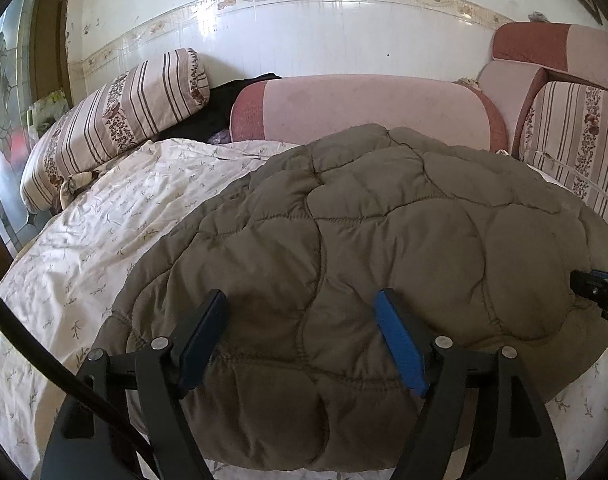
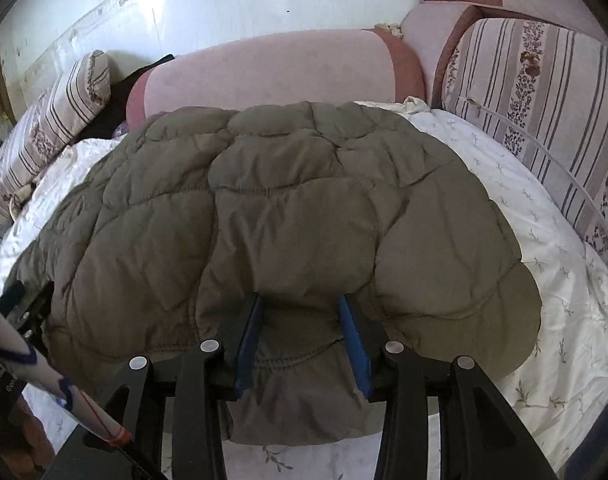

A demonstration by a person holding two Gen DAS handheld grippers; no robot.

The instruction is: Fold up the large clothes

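One bed fills most of both views, spread with a cream sheet printed in small sprigs and creased all over. On it lies one jacket — a large olive-brown quilted piece, puffy, its stitching cutting it into rounded irregular pads; it is folded into a broad, roughly rounded heap near the front edge of the bed. Behind it sits a long pink bolster with darker red ends, of a nubbly weave, and two more pink-and-red cushions are stacked at the right. Two striped pillows with flower bands show, one at the left and one at the right. The wall behind is glossy white tile with a patterned border. Two grippers work the near hem: the left gripper stands wide, its blue pads clear of the cloth, hovering over the jacket; the right gripper is narrower, with a bulge of jacket hem between its blue pads — whether they press it I cannot tell.
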